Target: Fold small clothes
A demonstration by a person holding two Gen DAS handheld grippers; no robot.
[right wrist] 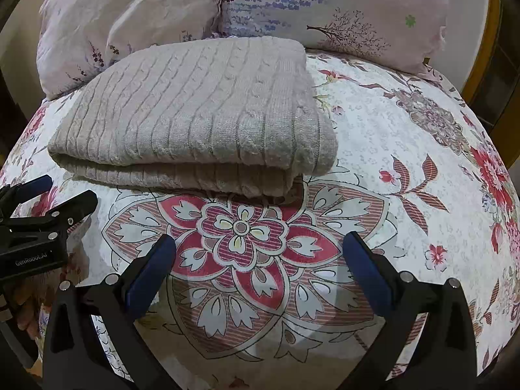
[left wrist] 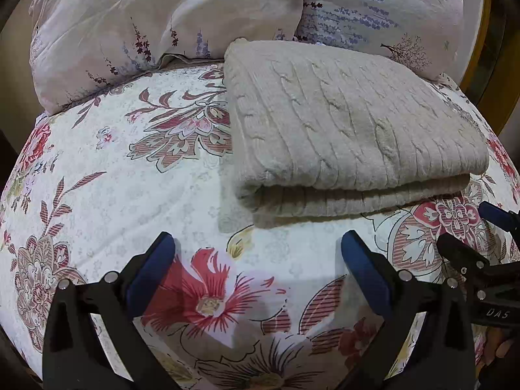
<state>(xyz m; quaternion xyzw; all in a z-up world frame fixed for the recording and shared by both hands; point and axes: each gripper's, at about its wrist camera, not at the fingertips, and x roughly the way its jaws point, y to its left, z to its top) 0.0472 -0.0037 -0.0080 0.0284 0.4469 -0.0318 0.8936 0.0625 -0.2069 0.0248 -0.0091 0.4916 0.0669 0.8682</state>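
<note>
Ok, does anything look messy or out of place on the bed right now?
Nothing stands out. The beige knit sweater lies neatly folded on the floral bedspread, edges fairly even, in front of the pillows. The left gripper and the right gripper are open, clear of it.

Bare bedspread (right wrist: 373, 136) beside folded sweater (right wrist: 201, 107); pillows (right wrist: 325, 3) behind.

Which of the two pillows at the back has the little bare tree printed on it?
The right-hand pale pink pillow, behind the folded beige cable-knit sweater. It also carries rows of purple lavender; the left-hand pink pillow shows only scattered flower sprigs.
</note>
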